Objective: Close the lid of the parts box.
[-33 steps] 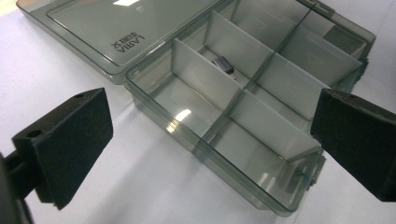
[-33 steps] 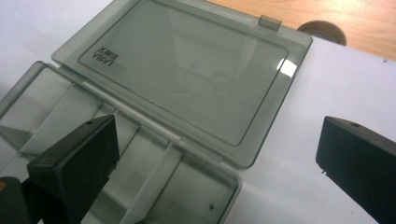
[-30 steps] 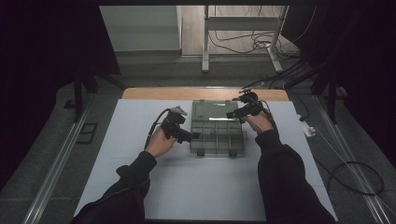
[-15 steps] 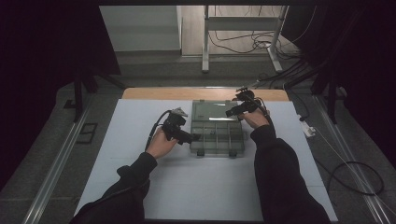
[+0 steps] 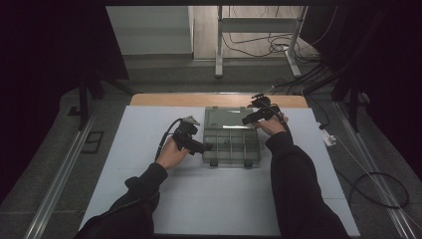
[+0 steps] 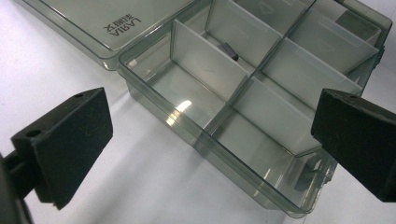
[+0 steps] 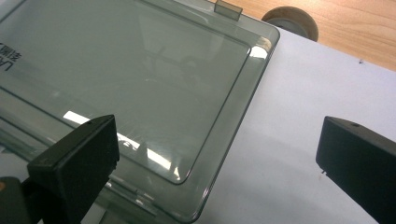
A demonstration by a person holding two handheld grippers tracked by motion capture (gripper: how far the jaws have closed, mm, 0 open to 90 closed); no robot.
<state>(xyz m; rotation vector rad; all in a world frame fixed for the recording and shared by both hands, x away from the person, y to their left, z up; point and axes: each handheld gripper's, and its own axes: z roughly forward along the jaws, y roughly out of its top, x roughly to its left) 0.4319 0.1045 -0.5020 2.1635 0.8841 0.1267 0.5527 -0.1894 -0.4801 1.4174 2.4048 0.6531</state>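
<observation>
A: Right gripper (image 5: 247,119) has crept inward over the flat-lying lid (image 7: 140,84) — jaws wide, holding nothing.

B: Left gripper (image 5: 209,147), also spread, waits beside the box (image 5: 231,144) mid-table; closing looks next.

A lab — dark curtains (image 5: 50,59), floor cables (image 5: 259,47), rig table (image 5: 199,199).

Black sleeves (image 5: 293,184), black gripper (image 5: 205,147), trailing cable (image 5: 166,134)

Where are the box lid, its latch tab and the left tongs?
box lid (image 7: 140,79), right gripper view, middle of the flat panel
latch tab (image 7: 228,8), right gripper view, on the lid's far edge
left tongs (image 6: 210,140), left gripper view, midway between the open fingertips
</observation>
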